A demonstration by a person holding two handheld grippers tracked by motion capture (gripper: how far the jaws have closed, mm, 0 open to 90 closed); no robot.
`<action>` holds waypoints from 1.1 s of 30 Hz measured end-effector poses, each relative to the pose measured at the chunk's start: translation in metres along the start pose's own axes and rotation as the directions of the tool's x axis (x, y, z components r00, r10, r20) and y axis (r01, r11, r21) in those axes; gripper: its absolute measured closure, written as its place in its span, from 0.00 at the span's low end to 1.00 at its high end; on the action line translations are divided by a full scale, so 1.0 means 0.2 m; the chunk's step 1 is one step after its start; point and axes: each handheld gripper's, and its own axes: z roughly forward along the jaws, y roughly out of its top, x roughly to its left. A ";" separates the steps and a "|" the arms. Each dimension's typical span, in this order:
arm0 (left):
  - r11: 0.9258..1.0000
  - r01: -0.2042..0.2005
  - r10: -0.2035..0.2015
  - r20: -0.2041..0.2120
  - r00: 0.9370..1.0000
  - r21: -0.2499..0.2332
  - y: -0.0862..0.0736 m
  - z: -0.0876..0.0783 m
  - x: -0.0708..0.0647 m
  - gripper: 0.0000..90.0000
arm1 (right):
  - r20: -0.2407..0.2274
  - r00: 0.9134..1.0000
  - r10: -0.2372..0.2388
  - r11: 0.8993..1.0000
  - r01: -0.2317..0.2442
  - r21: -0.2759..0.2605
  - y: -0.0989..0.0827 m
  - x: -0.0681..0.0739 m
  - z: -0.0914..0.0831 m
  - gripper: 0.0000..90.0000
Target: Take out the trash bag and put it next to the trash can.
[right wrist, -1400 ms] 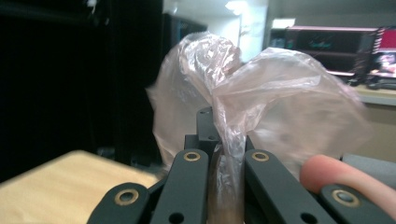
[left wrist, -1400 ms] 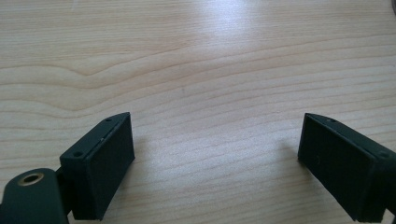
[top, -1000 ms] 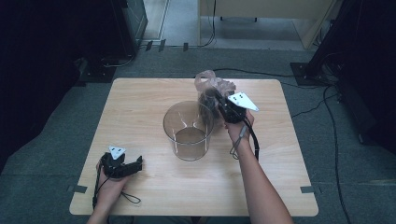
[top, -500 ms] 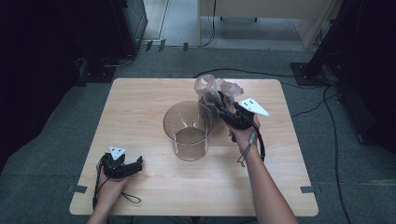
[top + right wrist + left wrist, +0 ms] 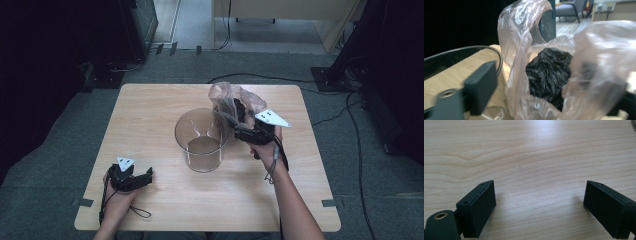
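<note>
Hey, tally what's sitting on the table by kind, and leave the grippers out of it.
Clear glass container: 1
Translucent plastic bag: 1
Crumpled black bag inside the plastic one: 1
Total: 3

The wooden table [image 5: 150, 115] lies right under my left gripper [image 5: 146, 176], its pale grain running across ahead of me. Well away from my gripper, past the table's far edge, a black cable [image 5: 260, 77] curls over the grey carpet [image 5: 180, 67]. A dark cabinet [image 5: 142, 20] stands farther off still.
</note>
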 end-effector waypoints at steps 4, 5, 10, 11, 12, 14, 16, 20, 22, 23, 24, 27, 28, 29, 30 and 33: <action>1.000 0.000 0.000 0.000 1.000 0.000 0.00 0.00 0.00 0.12 | -0.050 0.998 0.038 0.998 -0.035 0.054 0.00 -0.04 -0.05 0.00; 1.000 0.000 0.000 0.000 1.000 0.001 0.00 0.00 0.00 0.12 | -0.061 0.997 0.042 0.997 -0.038 0.064 -0.01 -0.05 -0.06 0.00; 1.000 -0.001 0.001 0.000 1.000 0.001 0.00 0.00 0.00 0.12 | -0.067 0.997 0.037 0.996 -0.031 0.089 -0.06 -0.11 -0.13 0.00; 1.000 -0.001 0.001 0.000 1.000 0.001 0.00 0.00 0.00 0.12 | -0.063 0.997 0.038 0.995 -0.032 0.097 -0.08 -0.12 -0.14 0.00; 1.000 -0.001 0.001 0.000 1.000 0.000 0.00 0.00 0.00 0.12 | -0.064 0.997 0.031 0.994 -0.024 0.106 -0.09 -0.12 -0.14 0.00; 1.000 0.000 0.000 0.000 1.000 0.000 0.00 0.00 0.00 0.12 | -0.063 0.998 0.009 0.991 -0.001 0.137 -0.12 -0.13 -0.16 0.00; 1.000 -0.001 0.001 0.000 1.000 0.000 0.00 0.00 0.00 0.12 | -0.061 0.998 -0.030 0.983 0.040 0.177 -0.16 -0.13 -0.16 0.00; 1.000 0.000 0.000 0.000 1.000 0.001 0.00 0.00 0.00 0.12 | -0.062 0.997 -0.050 0.973 0.063 0.222 -0.23 -0.14 -0.18 0.00; 1.000 0.000 0.000 0.000 1.000 0.000 0.00 0.00 0.00 0.12 | -0.057 0.998 -0.037 0.973 0.049 0.225 -0.26 -0.15 -0.19 0.00; 1.000 0.000 0.000 0.000 1.000 0.000 0.00 0.00 0.00 0.12 | -0.053 0.998 -0.027 0.972 0.038 0.231 -0.28 -0.15 -0.19 0.00; 1.000 0.000 0.000 0.000 1.000 0.000 0.00 0.00 0.00 0.12 | -0.052 0.998 -0.021 0.971 0.032 0.235 -0.29 -0.16 -0.20 0.00; 1.000 0.001 -0.001 0.000 1.000 -0.001 0.00 0.00 0.00 0.12 | -0.068 0.998 -0.014 0.965 0.031 0.259 -0.33 -0.16 -0.21 0.00; 1.000 0.001 -0.001 0.000 1.000 -0.001 0.00 0.00 0.00 0.12 | -0.071 0.997 -0.013 0.962 0.032 0.270 -0.35 -0.17 -0.22 0.00; 1.000 0.001 -0.001 0.000 1.000 -0.001 0.00 0.00 0.00 0.12 | -0.082 0.997 -0.009 0.960 0.032 0.280 -0.36 -0.17 -0.22 0.00; 1.000 0.001 -0.001 0.000 1.000 -0.001 0.00 0.00 0.00 0.12 | -0.096 0.995 -0.003 0.956 0.031 0.292 -0.37 -0.17 -0.23 0.00; 1.000 0.001 -0.001 0.000 1.000 -0.001 0.00 0.00 0.00 0.12 | -0.098 0.995 -0.009 0.948 0.040 0.314 -0.42 -0.17 -0.26 0.00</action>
